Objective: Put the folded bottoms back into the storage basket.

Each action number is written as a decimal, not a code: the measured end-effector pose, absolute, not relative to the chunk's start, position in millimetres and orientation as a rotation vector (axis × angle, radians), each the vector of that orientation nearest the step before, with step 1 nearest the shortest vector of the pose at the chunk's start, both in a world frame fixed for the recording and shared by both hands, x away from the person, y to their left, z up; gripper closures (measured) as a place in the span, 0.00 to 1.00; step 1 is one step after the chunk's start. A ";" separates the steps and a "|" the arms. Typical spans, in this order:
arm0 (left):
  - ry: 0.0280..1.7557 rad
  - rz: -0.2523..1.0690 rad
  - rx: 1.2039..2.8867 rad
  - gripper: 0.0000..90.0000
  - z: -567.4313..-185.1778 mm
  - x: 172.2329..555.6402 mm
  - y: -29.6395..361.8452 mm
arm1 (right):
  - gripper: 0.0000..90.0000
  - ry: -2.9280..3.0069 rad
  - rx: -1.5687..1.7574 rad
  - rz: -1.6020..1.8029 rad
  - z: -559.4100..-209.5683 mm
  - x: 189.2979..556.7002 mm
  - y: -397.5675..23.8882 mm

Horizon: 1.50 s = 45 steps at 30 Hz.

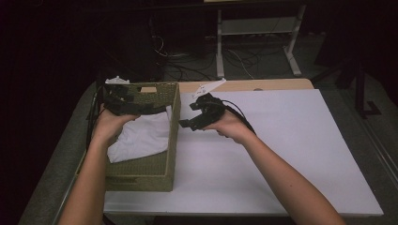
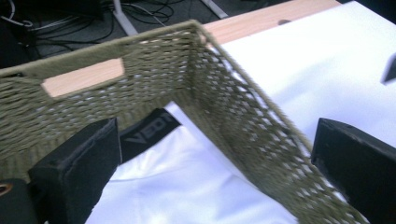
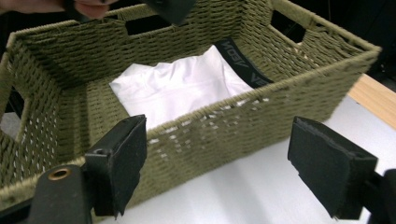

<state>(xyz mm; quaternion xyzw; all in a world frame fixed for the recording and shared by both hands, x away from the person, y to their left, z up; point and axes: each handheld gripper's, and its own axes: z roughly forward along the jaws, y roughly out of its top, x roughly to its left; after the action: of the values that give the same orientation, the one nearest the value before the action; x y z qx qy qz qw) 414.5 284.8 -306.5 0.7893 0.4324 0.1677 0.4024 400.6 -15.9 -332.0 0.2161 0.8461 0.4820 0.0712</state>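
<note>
We read the work here as putting a white garment [image 1: 141,136] into the woven basket [image 1: 171,140], and by the look of things that part is largely done: in the high view the garment lies inside the basket at the left centre of the frame, bunched loosely on the basket floor, its black waistband [image 3: 243,63] against the far wall as the right gripper view shows it at upper centre. Our left gripper [image 1: 123,104] hangs over the basket's far end in the high view; in the left gripper view its two black pads stand wide apart at the bottom corners with nothing between them, one over the garment and one beyond the basket's wall. Our right gripper [image 1: 197,115] sits just right of the basket above the white tabletop [image 1: 291,150], and the right gripper view shows its jaws spread as well, empty, framing the basket's near wall. We judge that the placing itself is complete and both tools have let go; what may be left is tidying the cloth flatter, or drawing both hands clear of the basket.
</note>
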 end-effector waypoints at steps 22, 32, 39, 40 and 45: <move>0.852 0.379 2.014 0.00 -302.7 339.5 228.5 | 0.12 2.494 0.715 1.479 -342.9 376.9 -91.9; 0.772 0.353 2.013 0.00 -314.1 313.3 219.2 | 0.07 2.460 0.749 1.461 -352.5 357.0 -133.3; 0.736 0.353 2.005 0.00 -319.5 303.2 217.9 | 0.05 2.450 0.768 1.426 -359.6 343.4 -156.6; 0.731 0.353 2.002 0.00 -319.8 301.3 217.8 | 0.04 2.445 0.775 1.419 -361.4 338.9 -164.0; 0.684 0.340 1.996 0.00 -319.8 291.5 215.5 | 0.02 2.423 0.786 1.406 -364.6 328.8 -181.5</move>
<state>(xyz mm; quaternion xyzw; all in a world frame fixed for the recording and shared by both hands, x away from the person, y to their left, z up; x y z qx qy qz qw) 291.5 215.5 -319.8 0.8187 0.2806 0.1395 0.4812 328.8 -181.5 -364.6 0.2682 0.8272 0.4801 0.1155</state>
